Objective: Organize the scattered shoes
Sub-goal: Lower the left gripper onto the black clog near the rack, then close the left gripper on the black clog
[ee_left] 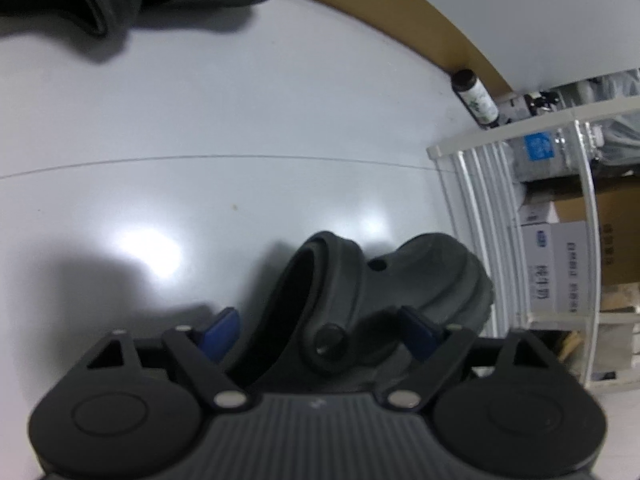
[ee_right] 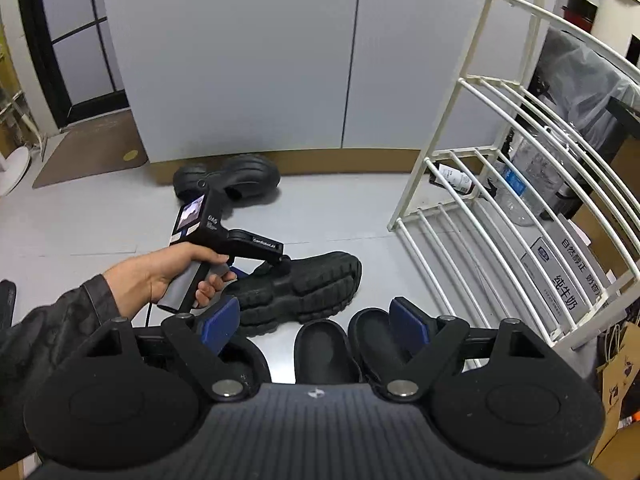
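Right gripper (ee_right: 316,326): jaws wide, holding nothing, above two black slippers (ee_right: 326,354).
Slippers: two, side by side on the floor (ee_right: 100,236), right by the white rack (ee_right: 492,216).
Left gripper (ee_left: 320,330): one hand (ee_right: 172,276) holds it; jaws wide around one black clog (ee_left: 384,300), pads not pressing it.
Clogs: two; this one lies on its side, the far clog (ee_right: 228,180) is by the wall.
Rack: one, nothing on its shelves.
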Demonstrator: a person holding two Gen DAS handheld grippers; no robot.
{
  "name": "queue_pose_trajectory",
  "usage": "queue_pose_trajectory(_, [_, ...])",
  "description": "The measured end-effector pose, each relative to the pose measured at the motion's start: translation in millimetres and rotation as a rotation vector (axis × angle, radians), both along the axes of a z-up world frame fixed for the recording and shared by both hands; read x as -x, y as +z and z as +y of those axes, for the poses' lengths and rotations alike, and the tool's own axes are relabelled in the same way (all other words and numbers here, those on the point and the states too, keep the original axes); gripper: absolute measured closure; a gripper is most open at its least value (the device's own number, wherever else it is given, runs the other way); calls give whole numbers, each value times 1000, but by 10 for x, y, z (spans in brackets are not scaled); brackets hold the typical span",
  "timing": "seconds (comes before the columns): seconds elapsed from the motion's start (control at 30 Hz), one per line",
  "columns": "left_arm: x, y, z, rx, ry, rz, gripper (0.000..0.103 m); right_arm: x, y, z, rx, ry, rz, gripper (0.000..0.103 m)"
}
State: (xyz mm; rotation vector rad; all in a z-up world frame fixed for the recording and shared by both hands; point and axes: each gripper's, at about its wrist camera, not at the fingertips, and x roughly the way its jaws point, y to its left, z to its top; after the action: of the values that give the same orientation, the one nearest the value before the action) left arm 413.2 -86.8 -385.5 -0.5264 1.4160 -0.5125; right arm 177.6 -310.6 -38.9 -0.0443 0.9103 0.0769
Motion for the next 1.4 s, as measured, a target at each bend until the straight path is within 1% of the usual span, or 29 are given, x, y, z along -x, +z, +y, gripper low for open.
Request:
queue_pose_trajectory(0.1, [-14,-5,-14,24,-22,-1,29,4,-21,47,31,17,-8,17])
queue_pose_trajectory(0.17, [-11,-24,-8,51,-22,8,30,4,-26,60,39,18,-11,17])
queue_pose_trajectory(0.27, [-1,-79,10,75,-2,17,29,4,-29,64,33,14,-10,17])
queue_pose_trajectory(0.3, [3,-96,20,84,7,19,31,3,-29,72,35,15,-9,17])
queue_pose_trajectory(0.33, [7,-107,23,93,12,18,34,2,-31,79,35,17,-10,17])
queue_pose_trajectory(0.37, [13,-112,26,109,15,13,42,2,-34,85,36,18,-11,17])
queue_pose_trajectory(0.4, [22,-112,35,131,23,8,47,-3,-36,91,35,20,-10,17])
queue_pose_trajectory(0.47, [30,-104,49,142,37,-4,51,-15,-41,105,35,23,-9,17])
queue_pose_trajectory(0.53, [31,-107,102,169,66,-3,60,-31,-53,122,35,29,-5,17])
queue_pose_trajectory(0.57, [31,-107,137,189,81,-2,67,-38,-59,132,36,33,-3,17])
queue_pose_trajectory(0.6, [25,-91,174,202,93,-7,71,-37,-63,144,37,38,-2,17])
queue_pose_trajectory(0.63, [18,-65,212,210,102,-16,72,-35,-67,155,38,42,-1,17])
queue_pose_trajectory(0.7, [3,-5,276,205,110,-33,76,-32,-71,169,41,48,0,17])
queue_pose_trajectory(0.77, [-10,56,338,201,113,-45,77,-28,-75,175,43,51,0,17])
queue_pose_trajectory(0.83, [-12,144,414,173,113,-70,77,-24,-78,185,46,54,0,17])
queue_pose_trajectory(0.93, [-11,261,607,146,131,-96,78,-14,-82,213,50,60,0,17])
queue_pose_trajectory(1.13, [6,556,1126,86,178,-144,82,15,-45,312,53,79,-13,17])
queue_pose_trajectory(1.4, [268,838,1673,27,221,-193,87,63,-49,466,91,102,-21,17])
